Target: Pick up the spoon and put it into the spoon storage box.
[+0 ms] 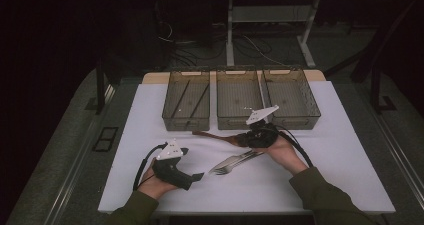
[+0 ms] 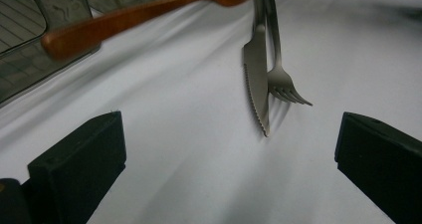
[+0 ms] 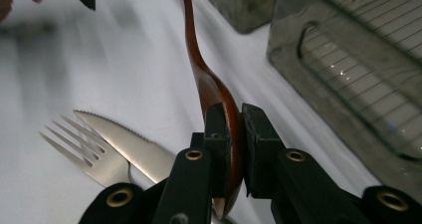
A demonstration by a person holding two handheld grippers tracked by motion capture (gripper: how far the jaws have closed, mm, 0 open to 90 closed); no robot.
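Observation:
My right gripper (image 1: 240, 139) (image 3: 233, 115) is shut on the bowl of a brown wooden spoon (image 3: 206, 82) (image 1: 212, 135) (image 2: 124, 19), whose handle points left, just in front of the trays. A steel knife (image 2: 257, 74) (image 3: 130, 142) and fork (image 2: 281, 77) (image 3: 84, 149) (image 1: 231, 164) lie side by side on the white table cover (image 1: 320, 150), below the right hand. My left gripper (image 1: 200, 176) (image 2: 229, 154) rests at the front left, jaws open and empty, aimed toward the cutlery.
Three smoky clear trays stand in a row at the back of the cover: left (image 1: 186, 101), middle (image 1: 237, 97), right (image 1: 291, 97). The left tray holds thin dark sticks. Dark floor, cables and table legs lie beyond.

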